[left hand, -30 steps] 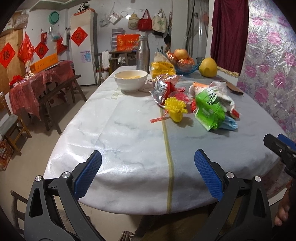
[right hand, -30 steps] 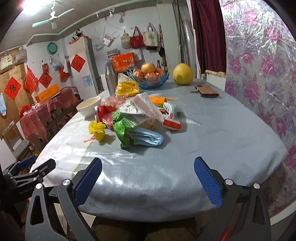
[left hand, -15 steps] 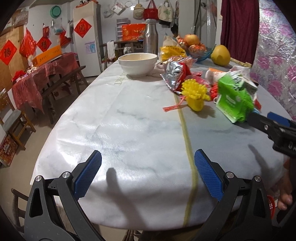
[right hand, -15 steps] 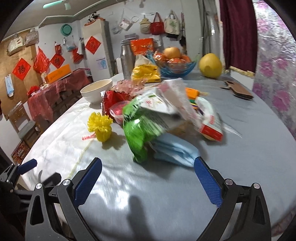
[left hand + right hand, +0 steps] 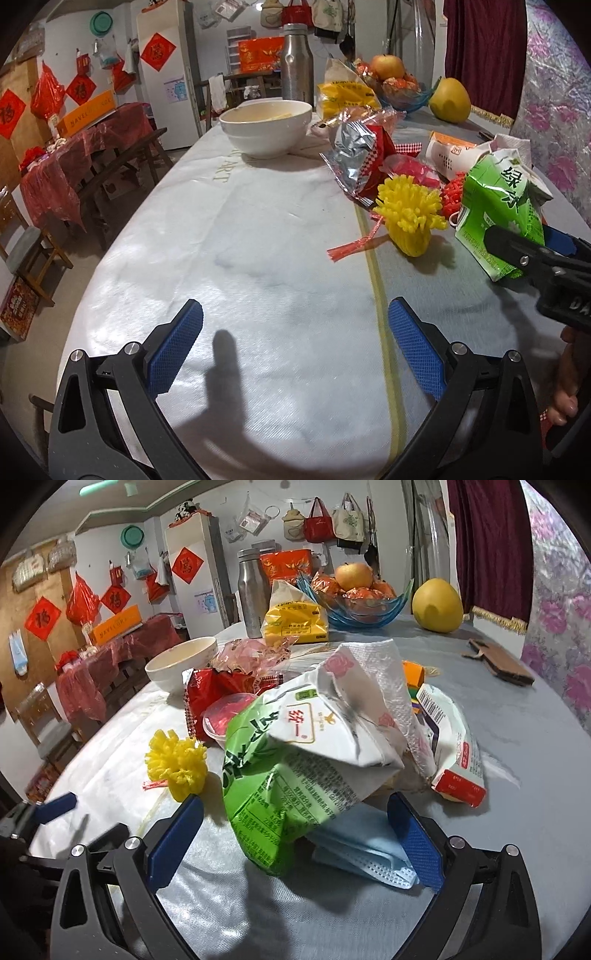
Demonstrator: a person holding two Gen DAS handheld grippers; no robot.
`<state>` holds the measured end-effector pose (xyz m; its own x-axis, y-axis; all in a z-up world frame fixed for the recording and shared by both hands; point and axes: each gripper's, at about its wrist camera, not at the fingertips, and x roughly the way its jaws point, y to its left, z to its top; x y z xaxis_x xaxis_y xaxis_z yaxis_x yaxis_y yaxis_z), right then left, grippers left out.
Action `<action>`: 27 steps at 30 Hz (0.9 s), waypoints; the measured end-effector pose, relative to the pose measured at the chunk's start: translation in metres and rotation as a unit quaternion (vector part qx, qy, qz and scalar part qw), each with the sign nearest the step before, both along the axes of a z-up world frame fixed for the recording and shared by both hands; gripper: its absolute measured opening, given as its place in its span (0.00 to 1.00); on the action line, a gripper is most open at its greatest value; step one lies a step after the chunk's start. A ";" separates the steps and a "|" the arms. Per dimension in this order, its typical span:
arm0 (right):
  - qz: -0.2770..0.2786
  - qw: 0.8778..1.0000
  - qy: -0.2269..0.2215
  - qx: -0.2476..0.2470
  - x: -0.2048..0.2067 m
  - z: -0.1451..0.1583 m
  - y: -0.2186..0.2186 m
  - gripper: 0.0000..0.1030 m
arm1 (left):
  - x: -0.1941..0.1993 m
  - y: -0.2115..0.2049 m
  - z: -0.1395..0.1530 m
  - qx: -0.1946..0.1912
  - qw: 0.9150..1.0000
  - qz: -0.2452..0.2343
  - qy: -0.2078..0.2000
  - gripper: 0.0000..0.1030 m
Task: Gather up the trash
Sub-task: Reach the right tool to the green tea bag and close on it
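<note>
So the table fills most of both views, with the trash heap sitting centre-right in my left view and dead centre in my right one. Biggest piece is the green drink carton, crumpled and tipped over onto a blue face mask at the bottom of the frame. My right gripper is spread wide with nothing in it, one finger on each side of the carton's lower end. My left gripper is wide open too, holding nothing, hovering over bare tabletop at the bottom of its frame.

My worry: the carton is soft and creased, so a squeeze could just fold it and let it slip. I could also snag the mask by accident. The little yellow frilly cup left of the carton could get knocked over by my finger.
</note>
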<state>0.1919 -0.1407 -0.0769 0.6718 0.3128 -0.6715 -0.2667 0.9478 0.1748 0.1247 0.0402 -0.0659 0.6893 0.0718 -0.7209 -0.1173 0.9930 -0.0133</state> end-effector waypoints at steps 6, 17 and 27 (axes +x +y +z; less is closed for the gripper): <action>0.013 0.998 -0.011 0.067 -0.006 0.007 -0.031 0.35 | 0.007 -0.005 0.000 -0.002 1.000 -0.008 0.007 0.94; -0.027 0.990 -0.029 0.138 -0.035 0.025 -0.109 0.35 | 0.029 -0.027 0.014 0.002 0.999 -0.035 -0.008 0.94; -0.082 0.982 -0.014 0.170 -0.024 0.015 -0.147 0.76 | 0.049 -0.040 0.012 -0.016 0.998 -0.053 0.004 0.94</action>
